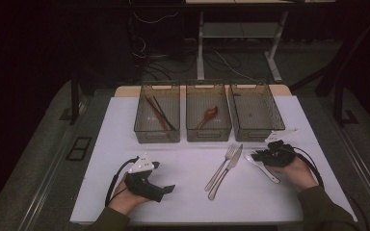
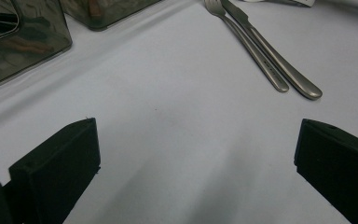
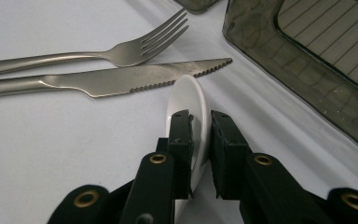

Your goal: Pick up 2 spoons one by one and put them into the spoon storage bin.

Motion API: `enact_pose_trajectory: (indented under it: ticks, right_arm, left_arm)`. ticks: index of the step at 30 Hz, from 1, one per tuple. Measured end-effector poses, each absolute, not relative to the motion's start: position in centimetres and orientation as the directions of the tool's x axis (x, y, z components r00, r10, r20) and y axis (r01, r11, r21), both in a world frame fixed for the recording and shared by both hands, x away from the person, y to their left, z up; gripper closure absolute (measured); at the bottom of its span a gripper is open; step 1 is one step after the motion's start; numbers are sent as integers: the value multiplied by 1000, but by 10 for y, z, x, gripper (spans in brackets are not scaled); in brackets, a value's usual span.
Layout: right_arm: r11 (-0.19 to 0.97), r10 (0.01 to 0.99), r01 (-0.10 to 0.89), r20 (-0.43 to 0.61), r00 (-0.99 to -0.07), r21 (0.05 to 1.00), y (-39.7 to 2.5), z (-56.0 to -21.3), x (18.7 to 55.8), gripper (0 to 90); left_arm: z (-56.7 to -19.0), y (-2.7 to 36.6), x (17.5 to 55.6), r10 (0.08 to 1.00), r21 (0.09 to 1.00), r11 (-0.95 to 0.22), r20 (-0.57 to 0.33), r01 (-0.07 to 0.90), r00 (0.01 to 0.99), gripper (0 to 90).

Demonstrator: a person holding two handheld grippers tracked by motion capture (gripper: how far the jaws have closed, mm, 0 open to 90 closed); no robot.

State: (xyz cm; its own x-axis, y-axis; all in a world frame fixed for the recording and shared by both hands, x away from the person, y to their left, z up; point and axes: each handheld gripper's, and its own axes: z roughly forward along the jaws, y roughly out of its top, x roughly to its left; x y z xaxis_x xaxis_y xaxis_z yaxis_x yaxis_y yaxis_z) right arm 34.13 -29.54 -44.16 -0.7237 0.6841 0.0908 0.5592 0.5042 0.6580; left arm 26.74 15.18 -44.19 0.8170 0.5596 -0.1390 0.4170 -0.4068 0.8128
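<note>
Two grippers are out on the white table. The right gripper is pinching a white spoon by its bowl, one jaw on each side. The spoon sits near the right side of the table, just beside the tip of the knife, with the fork past that. The left gripper is spread wide with nothing in it, well apart from the spoon, near the table's front edge.
</note>
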Motion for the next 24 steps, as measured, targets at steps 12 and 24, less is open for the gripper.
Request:
enact_pose_trajectory:
  ticks: [12,24]
  right_arm:
    - [516,679,551,78,-730,656,-295,-438,340,824]
    - [477,693,542,84,-716,692,-299,-427,339,825]
  left_arm:
    - [-442,151,267,552,810,-411,-144,418,821,0]
    - [-443,150,267,545,811,-412,-145,415,826,0]
